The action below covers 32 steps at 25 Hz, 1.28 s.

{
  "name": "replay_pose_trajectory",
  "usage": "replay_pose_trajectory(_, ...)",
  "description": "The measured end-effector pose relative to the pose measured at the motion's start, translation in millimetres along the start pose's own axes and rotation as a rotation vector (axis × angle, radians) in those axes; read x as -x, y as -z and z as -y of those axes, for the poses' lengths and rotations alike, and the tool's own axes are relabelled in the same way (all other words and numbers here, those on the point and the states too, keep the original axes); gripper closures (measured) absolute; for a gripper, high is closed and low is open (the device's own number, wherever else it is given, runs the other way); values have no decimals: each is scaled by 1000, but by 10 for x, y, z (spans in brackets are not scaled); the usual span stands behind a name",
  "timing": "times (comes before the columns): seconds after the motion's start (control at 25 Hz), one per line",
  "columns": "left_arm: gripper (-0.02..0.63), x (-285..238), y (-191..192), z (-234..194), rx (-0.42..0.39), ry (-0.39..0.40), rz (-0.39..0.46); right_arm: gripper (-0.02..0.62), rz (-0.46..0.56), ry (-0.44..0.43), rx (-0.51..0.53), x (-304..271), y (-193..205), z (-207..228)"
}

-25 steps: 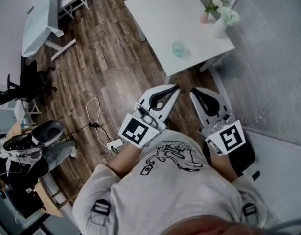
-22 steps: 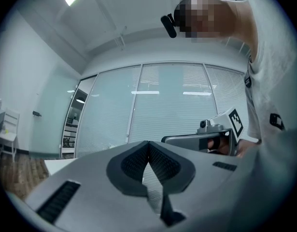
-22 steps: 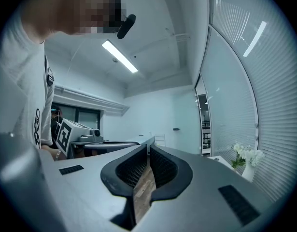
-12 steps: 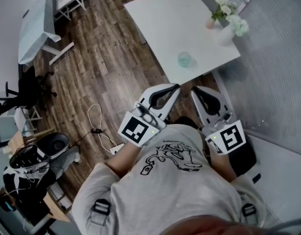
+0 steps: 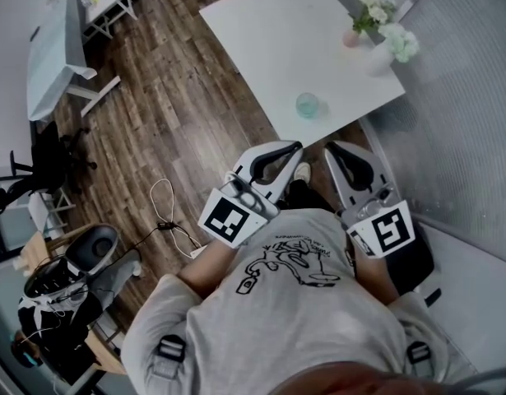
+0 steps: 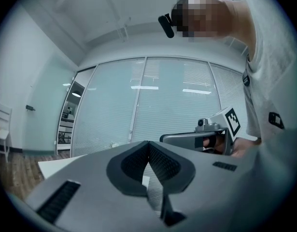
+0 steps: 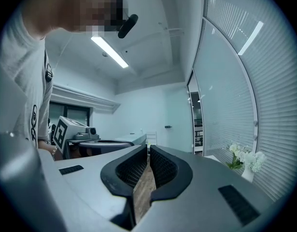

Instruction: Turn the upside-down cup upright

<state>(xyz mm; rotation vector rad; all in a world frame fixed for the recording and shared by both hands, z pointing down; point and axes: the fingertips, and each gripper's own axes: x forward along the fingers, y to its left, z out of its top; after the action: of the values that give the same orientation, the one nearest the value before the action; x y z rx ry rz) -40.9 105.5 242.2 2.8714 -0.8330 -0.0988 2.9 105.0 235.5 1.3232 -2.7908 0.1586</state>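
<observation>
Two empty tools, pressed together, left tool (image 5: 287,150) and right tool (image 5: 338,151), just short of the white rectangular surface (image 5: 261,39). The small clear teal glass cup (image 5: 308,104) sits near its front edge, with brown wood-plank floor (image 5: 154,113) around.

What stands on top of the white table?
On the table: a greenish cup near the front edge, and a pink vase and a white vase with flowers at the right. The cup's inside cannot be made out.

The floor (image 5: 174,97) is brown wood planks, the table (image 5: 269,48) smooth matt white, the cup (image 5: 308,104) looks like clear greenish glass.
</observation>
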Motion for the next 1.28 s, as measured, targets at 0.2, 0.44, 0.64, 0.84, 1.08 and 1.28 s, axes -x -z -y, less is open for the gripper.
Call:
replay_pose_trajectory(0.2, 603, -374, 174, -164, -3, -17, -7, 554, -7, -16, -2, -93, 181, 384)
replay_pose_trajectory(0.44, 603, -671, 211, -266, -13, -38, -10, 552, -20, -53, 27, -184, 219, 645)
replay_pose_trajectory(0.64, 603, -880, 265, -304, -20, -55, -20, 552, -40, -81, 51, -211, 256, 867)
replay_pose_trajectory(0.84, 603, -993, 339, -342, -13, -89, -37, 554, -79, -118, 97, -220, 332, 951)
replay_pose_trajectory(1.08, 603, -1027, 472, -455, -15, -106, -68, 554, -174, -166, 208, -292, 518, 977)
replay_pose_trajectory(1.28, 603, -1062, 636, -621, -30, -111, -106, 552, -256, -190, 279, -434, 741, 1017)
